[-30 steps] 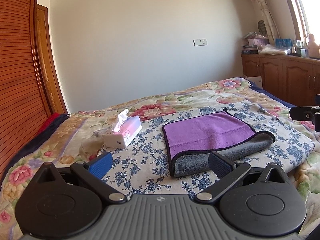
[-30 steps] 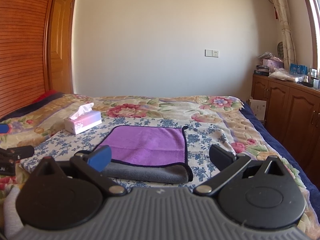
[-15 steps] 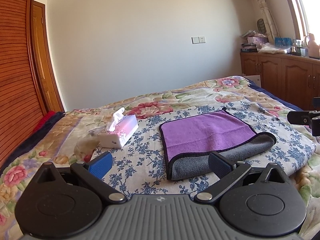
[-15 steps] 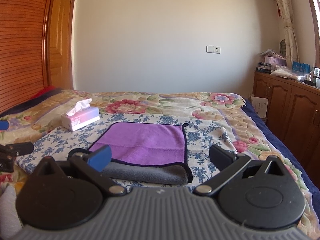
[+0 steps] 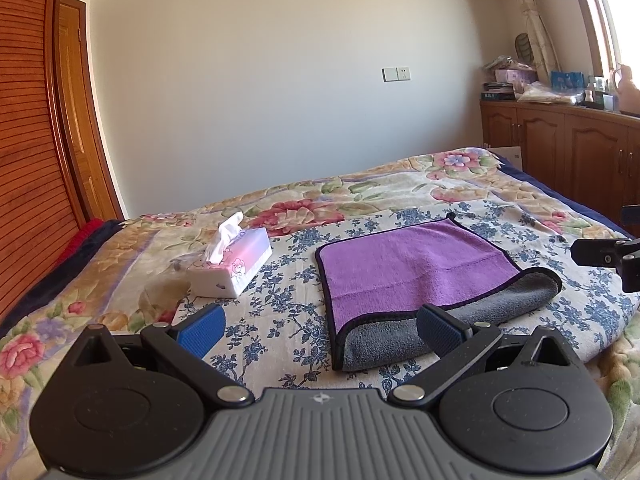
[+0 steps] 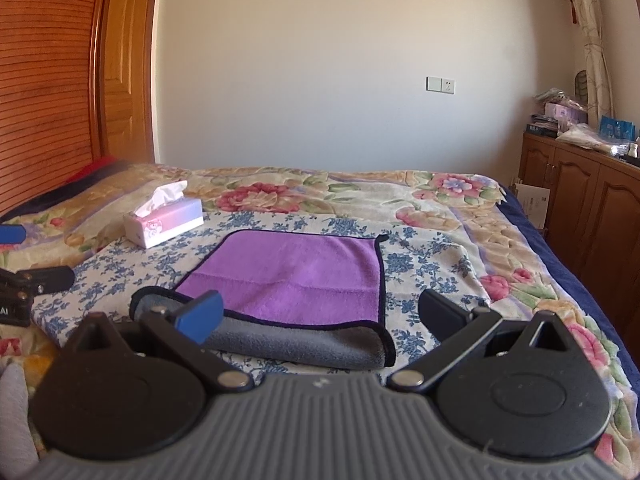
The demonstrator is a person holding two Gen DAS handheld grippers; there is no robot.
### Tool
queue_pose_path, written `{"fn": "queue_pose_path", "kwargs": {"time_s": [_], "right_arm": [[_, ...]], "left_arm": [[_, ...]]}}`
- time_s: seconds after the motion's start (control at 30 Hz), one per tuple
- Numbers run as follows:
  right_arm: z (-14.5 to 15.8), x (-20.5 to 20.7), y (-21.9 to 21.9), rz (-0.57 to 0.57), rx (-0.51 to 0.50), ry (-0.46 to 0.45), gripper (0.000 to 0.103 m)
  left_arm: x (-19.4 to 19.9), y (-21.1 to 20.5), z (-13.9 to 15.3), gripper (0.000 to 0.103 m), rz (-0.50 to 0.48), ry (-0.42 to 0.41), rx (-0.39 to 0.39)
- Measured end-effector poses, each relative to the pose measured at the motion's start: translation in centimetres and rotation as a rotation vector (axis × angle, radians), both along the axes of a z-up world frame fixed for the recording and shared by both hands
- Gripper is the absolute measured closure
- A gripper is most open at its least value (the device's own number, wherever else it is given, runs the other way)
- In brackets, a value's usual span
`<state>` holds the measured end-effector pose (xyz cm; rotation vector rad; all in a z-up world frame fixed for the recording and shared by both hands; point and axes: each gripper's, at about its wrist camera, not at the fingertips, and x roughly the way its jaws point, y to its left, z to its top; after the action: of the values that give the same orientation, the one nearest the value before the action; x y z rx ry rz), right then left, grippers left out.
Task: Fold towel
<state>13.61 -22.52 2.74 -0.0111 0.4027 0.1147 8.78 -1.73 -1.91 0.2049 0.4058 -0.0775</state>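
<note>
A purple towel (image 5: 408, 268) with a grey underside and dark trim lies folded on the flowered bed; it also shows in the right wrist view (image 6: 296, 276). Its grey folded edge faces me. My left gripper (image 5: 320, 332) is open and empty, held back from the towel's near left corner. My right gripper (image 6: 320, 316) is open and empty, just in front of the grey fold. Each gripper's tip shows at the edge of the other's view.
A pink and white tissue box (image 5: 232, 264) stands left of the towel, also seen in the right wrist view (image 6: 164, 220). Wooden cabinets (image 5: 560, 148) with clutter on top line the right wall. A slatted wooden wardrobe (image 6: 44, 80) stands at the left.
Both grippers have drawn back and risen slightly from the towel, which now sits a little farther off. The towel has not moved. Both jaws stay open.
</note>
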Motion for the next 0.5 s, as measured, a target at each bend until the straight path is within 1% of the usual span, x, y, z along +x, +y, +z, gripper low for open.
{"fn": "queue_pose_path", "kwargs": {"time_s": [0.5], "right_arm": [[-0.7, 3.0, -0.7, 0.016, 0.009, 0.039, 0.000]], "left_arm": [[2.7, 0.1, -1.4, 0.000, -0.007, 0.042, -0.007]]}}
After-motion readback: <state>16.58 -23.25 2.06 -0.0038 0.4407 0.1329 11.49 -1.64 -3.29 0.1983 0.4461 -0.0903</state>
